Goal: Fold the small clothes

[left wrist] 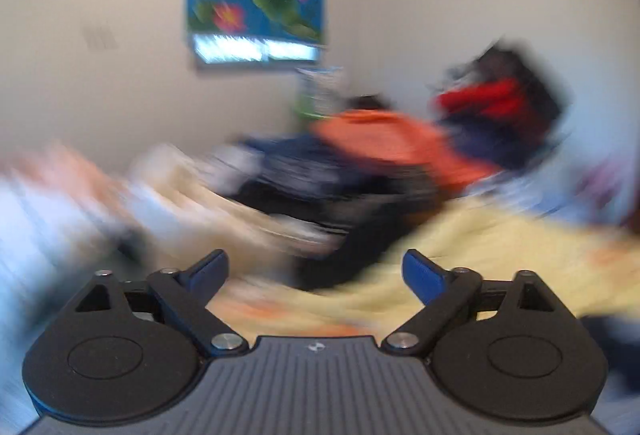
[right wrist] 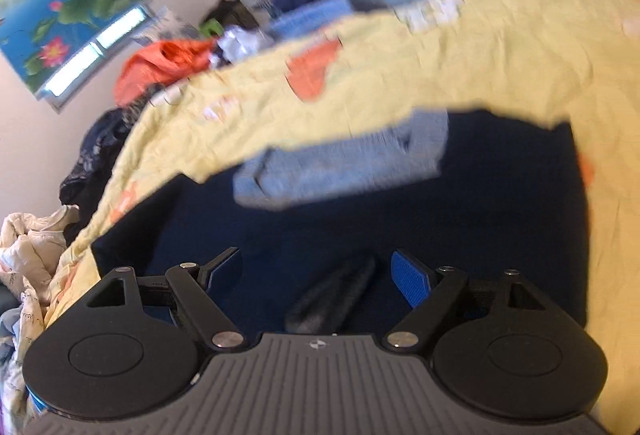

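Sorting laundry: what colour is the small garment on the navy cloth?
Light grey-blue, clearest in the right wrist view.

Your left gripper (left wrist: 316, 273): black plastic, two round discs at lower left and lower right of frame, ribbed grey body bottom centre with a small white logo, silver screws on the black link arms, blue ridged pads (left wrist: 420, 275). Your right gripper (right wrist: 316, 273): same build, same blue pads (right wrist: 410, 281), same silver screws, triangular cut-outs above each disc.

Soft daylight — heavy motion blur
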The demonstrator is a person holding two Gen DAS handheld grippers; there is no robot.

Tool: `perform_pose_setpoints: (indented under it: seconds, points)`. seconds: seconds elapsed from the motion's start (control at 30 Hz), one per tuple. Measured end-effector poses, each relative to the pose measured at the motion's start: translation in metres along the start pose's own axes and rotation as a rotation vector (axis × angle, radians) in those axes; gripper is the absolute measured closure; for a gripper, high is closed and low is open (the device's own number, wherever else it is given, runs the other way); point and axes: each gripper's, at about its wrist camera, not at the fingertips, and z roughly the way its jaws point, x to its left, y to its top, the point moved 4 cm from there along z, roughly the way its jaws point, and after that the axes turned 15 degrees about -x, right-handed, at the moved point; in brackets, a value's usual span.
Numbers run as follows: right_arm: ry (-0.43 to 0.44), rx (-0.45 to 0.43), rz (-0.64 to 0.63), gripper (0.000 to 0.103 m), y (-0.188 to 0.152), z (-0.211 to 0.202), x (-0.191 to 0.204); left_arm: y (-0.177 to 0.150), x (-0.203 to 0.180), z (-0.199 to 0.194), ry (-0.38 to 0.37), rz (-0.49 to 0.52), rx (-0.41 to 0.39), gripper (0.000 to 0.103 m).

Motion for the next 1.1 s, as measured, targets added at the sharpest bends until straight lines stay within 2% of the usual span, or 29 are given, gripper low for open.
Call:
perform_pose_setpoints:
  seconds: [0.07, 0.1, 0.17, 0.2, 0.3, 0.47, 0.53, 0.63, 0.7, 0.77, 0.8, 0.83, 0.87, 0.9, 0.97, 1.03, 1.07, 1.1]
  points:
    - [0.006, 0.007, -0.057, 0.027, -0.009, 0.002, 0.009, -0.036, -0.028, -0.008, -0.119, -0.154, 0.06, 0.004]
    - [0.009, 0.011, -0.102, 0.046, -0.013, 0.003, 0.017, -0.057, -0.046, -0.011, -0.166, -0.201, 0.101, 0.004]
    - [-0.006, 0.039, -0.168, 0.079, -0.018, 0.007, 0.027, -0.095, -0.085, -0.014, -0.255, -0.255, 0.183, 0.004]
    - [-0.007, 0.049, -0.185, 0.083, -0.02, 0.009, 0.029, -0.11, -0.105, -0.016, -0.299, -0.265, 0.218, 0.004]
    - [-0.003, 0.054, -0.219, 0.086, -0.013, 0.006, 0.036, -0.137, -0.152, -0.019, -0.409, -0.248, 0.275, 0.004]
    - [-0.019, -0.065, -0.39, 0.086, 0.039, -0.031, 0.046, -0.126, -0.198, -0.018, -0.562, -0.15, 0.228, 0.004]
    - [-0.079, -0.076, -0.476, 0.086, 0.059, -0.042, 0.033, -0.119, -0.205, -0.011, -0.591, -0.149, 0.216, 0.004]
    - [-0.173, -0.023, -0.465, 0.086, 0.072, -0.041, -0.009, -0.12, -0.214, 0.004, -0.625, -0.189, 0.226, 0.004]
    - [-0.191, 0.027, -0.425, 0.086, 0.065, -0.034, -0.03, -0.125, -0.229, 0.022, -0.621, -0.199, 0.249, 0.004]
    - [-0.198, 0.062, -0.413, 0.085, 0.05, -0.028, -0.041, -0.135, -0.247, 0.047, -0.588, -0.162, 0.283, 0.004]
    - [-0.198, 0.065, -0.4, 0.082, 0.046, -0.026, -0.044, -0.141, -0.255, 0.061, -0.548, -0.129, 0.304, 0.004]
    - [-0.204, 0.06, -0.385, 0.073, 0.042, -0.025, -0.046, -0.148, -0.263, 0.075, -0.519, -0.099, 0.325, 0.004]
    - [-0.209, 0.051, -0.374, 0.051, 0.038, -0.023, -0.046, -0.156, -0.269, 0.089, -0.501, -0.076, 0.347, 0.005]
    - [-0.211, 0.03, -0.363, 0.032, 0.039, -0.026, -0.047, -0.163, -0.273, 0.101, -0.481, -0.06, 0.374, 0.005]
    - [-0.218, -0.069, -0.348, 0.029, 0.048, -0.037, -0.044, -0.175, -0.28, 0.118, -0.46, -0.033, 0.422, 0.007]
    - [-0.247, -0.158, -0.339, 0.03, 0.059, -0.047, -0.042, -0.189, -0.288, 0.13, -0.462, -0.008, 0.47, 0.018]
    - [-0.232, -0.204, -0.322, 0.03, 0.065, -0.05, -0.04, -0.196, -0.291, 0.134, -0.451, 0.003, 0.492, 0.031]
    - [-0.189, -0.228, -0.306, 0.03, 0.067, -0.052, -0.036, -0.203, -0.294, 0.138, -0.442, 0.018, 0.519, 0.052]
